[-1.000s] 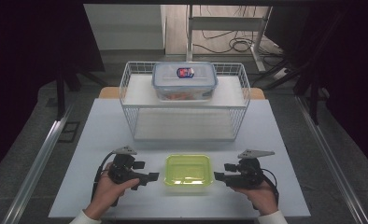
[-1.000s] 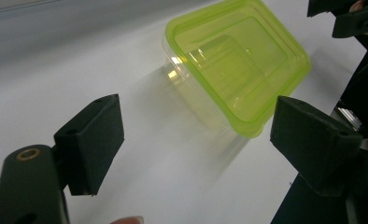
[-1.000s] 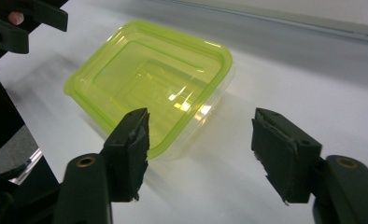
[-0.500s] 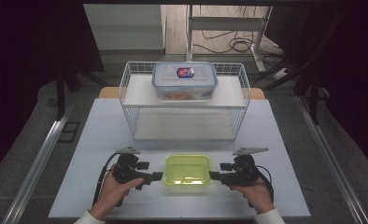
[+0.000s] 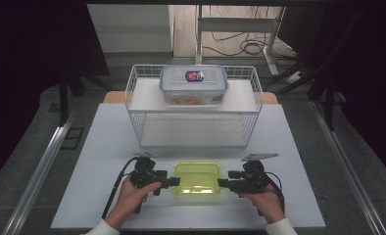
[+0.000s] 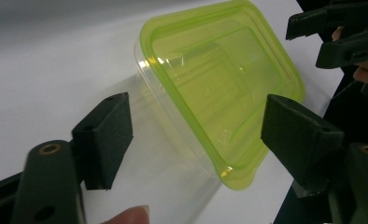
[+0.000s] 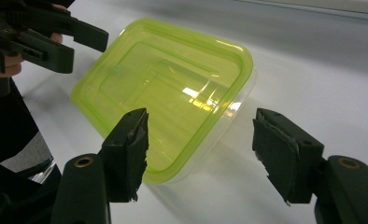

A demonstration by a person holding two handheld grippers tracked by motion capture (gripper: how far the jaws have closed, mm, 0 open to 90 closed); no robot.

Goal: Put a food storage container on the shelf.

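A clear container with a yellow-green lid (image 5: pixel 197 178) lies flat on the white table near the front edge. My left gripper (image 5: pixel 174 182) points at its left end. In the left gripper view the container (image 6: pixel 219 88) reaches in between the jaws of the left gripper (image 6: pixel 197 100); they have just been closing, and the pads stand apart from it. My right gripper (image 5: pixel 224 183) faces the right end. In the right gripper view a corner of the container (image 7: pixel 163 88) sits between the wide-apart jaws of the right gripper (image 7: pixel 201 119), untouched.
A white wire basket (image 5: pixel 193 137) stands at the back middle of the table (image 5: pixel 93 147). On its upper shelf rests a clear lidded box (image 5: pixel 194 84) with a blue label and something orange inside. Dark floor drops away on both sides.
Both hands have slid inward toward the green-lidded container, the left one more. The left jaws stand a little narrower. The container has not moved.
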